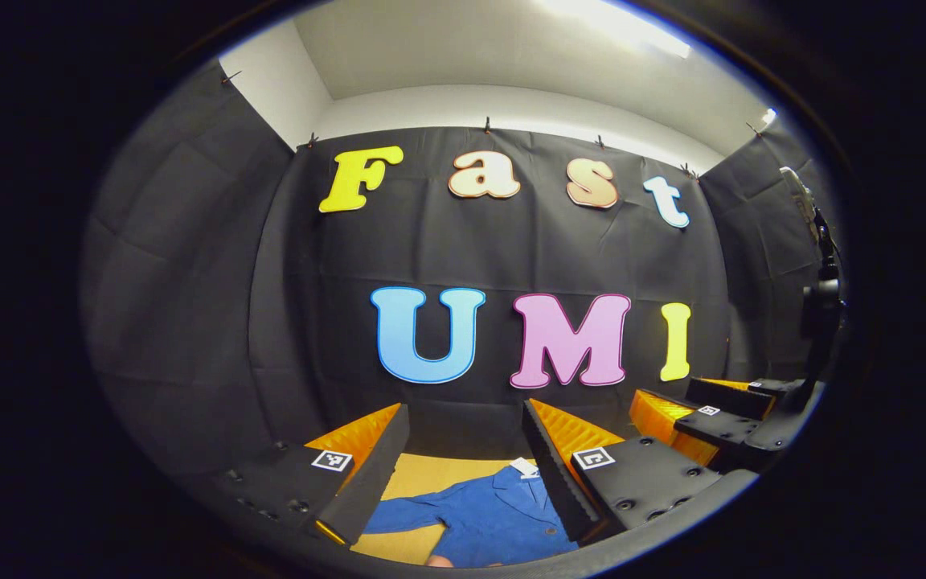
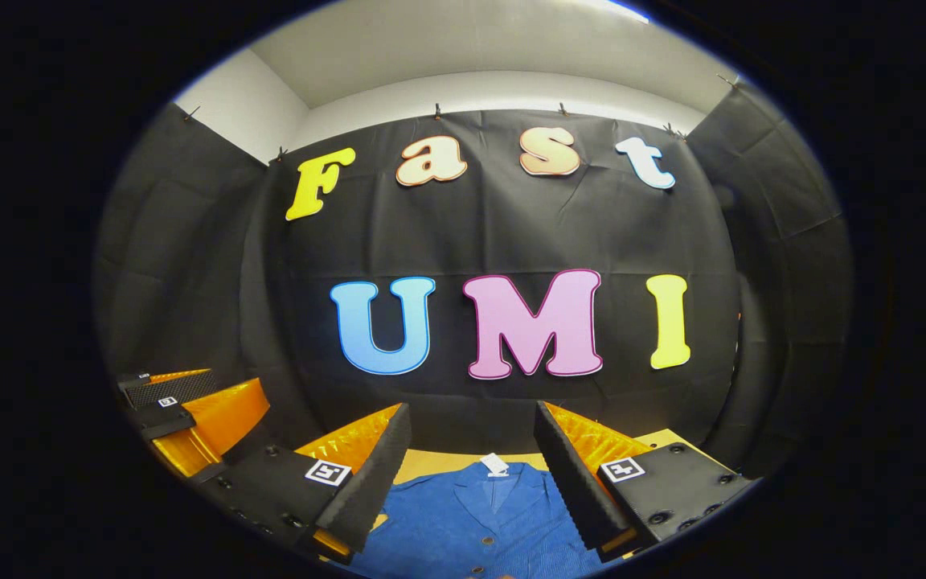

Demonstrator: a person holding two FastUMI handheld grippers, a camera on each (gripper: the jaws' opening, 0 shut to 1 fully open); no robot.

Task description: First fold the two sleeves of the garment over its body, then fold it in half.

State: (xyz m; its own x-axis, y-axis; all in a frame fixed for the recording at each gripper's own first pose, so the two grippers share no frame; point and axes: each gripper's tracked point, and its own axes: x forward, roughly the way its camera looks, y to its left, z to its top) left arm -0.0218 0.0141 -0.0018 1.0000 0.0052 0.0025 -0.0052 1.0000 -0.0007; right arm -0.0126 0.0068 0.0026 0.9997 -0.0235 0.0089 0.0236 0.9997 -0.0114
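A blue collared garment [image 1: 495, 515] with a white neck tag lies flat on the tan table, one sleeve [image 1: 399, 519] stretched out to its left. My left gripper [image 1: 465, 418] hovers above it, open, and the garment shows between its two fingers with nothing held. The right gripper [image 1: 720, 410] shows off to the right of it, at about the same height. In the right gripper view the garment's buttoned front [image 2: 479, 515] and collar lie below my right gripper [image 2: 471, 414], which is open and holds nothing. The left gripper [image 2: 174, 410] appears at that view's far left.
The tan table [image 1: 423, 474] runs back to the black cloth wall. A dark stand with a device on it [image 1: 821, 297] rises at the right edge of the left gripper view.
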